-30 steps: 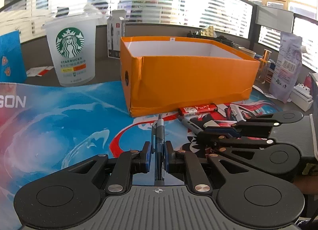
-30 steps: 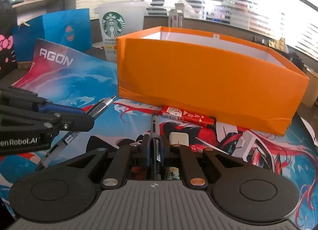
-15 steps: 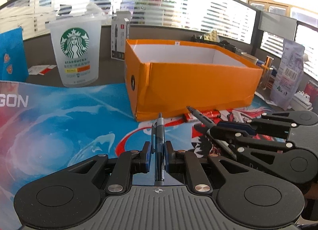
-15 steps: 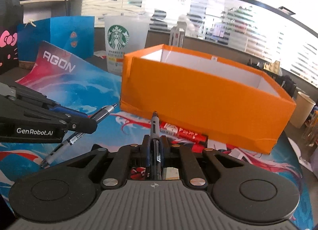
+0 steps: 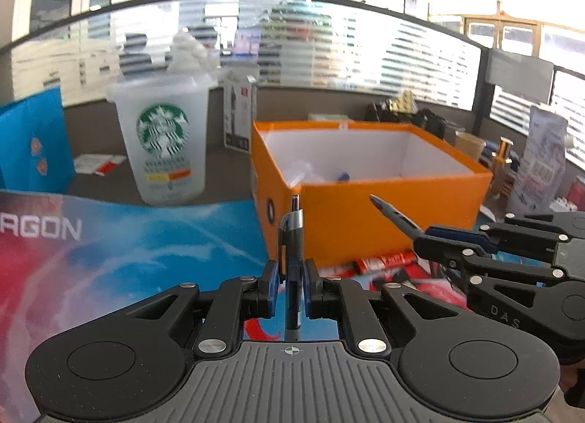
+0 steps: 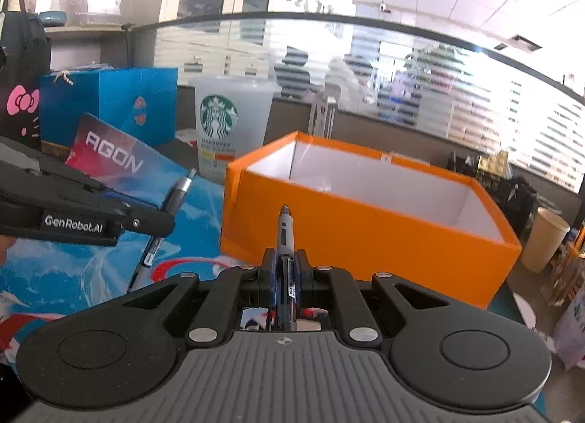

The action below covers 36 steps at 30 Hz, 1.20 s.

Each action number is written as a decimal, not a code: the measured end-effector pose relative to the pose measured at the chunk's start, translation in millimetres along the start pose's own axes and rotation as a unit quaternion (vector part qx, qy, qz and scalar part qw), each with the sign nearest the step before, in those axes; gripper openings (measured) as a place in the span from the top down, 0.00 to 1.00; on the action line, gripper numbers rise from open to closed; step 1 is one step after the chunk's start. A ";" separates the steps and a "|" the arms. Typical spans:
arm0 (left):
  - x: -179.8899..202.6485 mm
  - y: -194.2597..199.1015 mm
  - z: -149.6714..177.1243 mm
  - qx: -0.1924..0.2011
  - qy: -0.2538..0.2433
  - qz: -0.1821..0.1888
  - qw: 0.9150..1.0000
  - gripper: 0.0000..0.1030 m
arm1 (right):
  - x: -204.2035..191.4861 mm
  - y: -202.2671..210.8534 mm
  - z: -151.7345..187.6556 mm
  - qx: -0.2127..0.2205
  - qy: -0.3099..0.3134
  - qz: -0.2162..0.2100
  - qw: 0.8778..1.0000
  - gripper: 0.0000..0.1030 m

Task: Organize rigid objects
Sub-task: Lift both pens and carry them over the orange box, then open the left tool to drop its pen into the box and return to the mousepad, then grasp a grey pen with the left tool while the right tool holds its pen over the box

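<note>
An open orange box (image 5: 384, 218) with a white inside stands on the printed mat; it also shows in the right wrist view (image 6: 365, 236). My left gripper (image 5: 290, 276) is shut on a pen with a grey clip end (image 5: 293, 240), held above the mat in front of the box's left corner. My right gripper (image 6: 284, 269) is shut on a dark pen (image 6: 284, 236) that points at the box's near wall. Each gripper appears in the other's view, the right one (image 5: 457, 240) and the left one (image 6: 146, 220). Small items lie in the box (image 5: 342, 176).
A Starbucks cup (image 5: 162, 145) stands left of the box. A blue bag (image 6: 109, 108) stands at the far left. A red packet (image 5: 384, 262) lies on the mat (image 5: 128, 240) under the box's front wall. Clutter and a paper cup (image 6: 544, 240) lie right of the box.
Both grippers have risen from the mat with their pens and come closer to the box. The box's inside now shows.
</note>
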<state>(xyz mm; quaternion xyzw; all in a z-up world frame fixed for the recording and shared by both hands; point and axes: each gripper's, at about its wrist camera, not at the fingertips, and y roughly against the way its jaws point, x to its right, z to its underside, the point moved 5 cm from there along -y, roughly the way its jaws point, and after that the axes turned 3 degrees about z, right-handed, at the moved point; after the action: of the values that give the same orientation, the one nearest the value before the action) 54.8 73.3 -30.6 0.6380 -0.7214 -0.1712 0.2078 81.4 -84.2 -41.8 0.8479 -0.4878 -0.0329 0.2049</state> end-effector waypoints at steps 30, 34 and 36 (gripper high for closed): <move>3.6 -37.3 23.6 -0.090 0.013 0.032 0.995 0.82 | 23.3 -7.7 -16.4 0.021 -0.020 0.013 0.999 0.91; 13.5 -44.0 32.9 -0.106 0.022 0.044 0.993 0.75 | 24.4 -9.1 -12.9 0.016 -0.023 0.013 1.000 0.91; 18.1 -43.3 30.1 -0.099 0.026 0.051 0.993 0.62 | 25.9 -8.6 -12.3 0.016 -0.024 0.015 0.999 0.91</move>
<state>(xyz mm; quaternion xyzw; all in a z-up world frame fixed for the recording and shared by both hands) 74.2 49.3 -77.0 0.5806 -0.7269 -0.2145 0.2975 105.0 -98.4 -30.0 0.8426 -0.5059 -0.0421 0.1796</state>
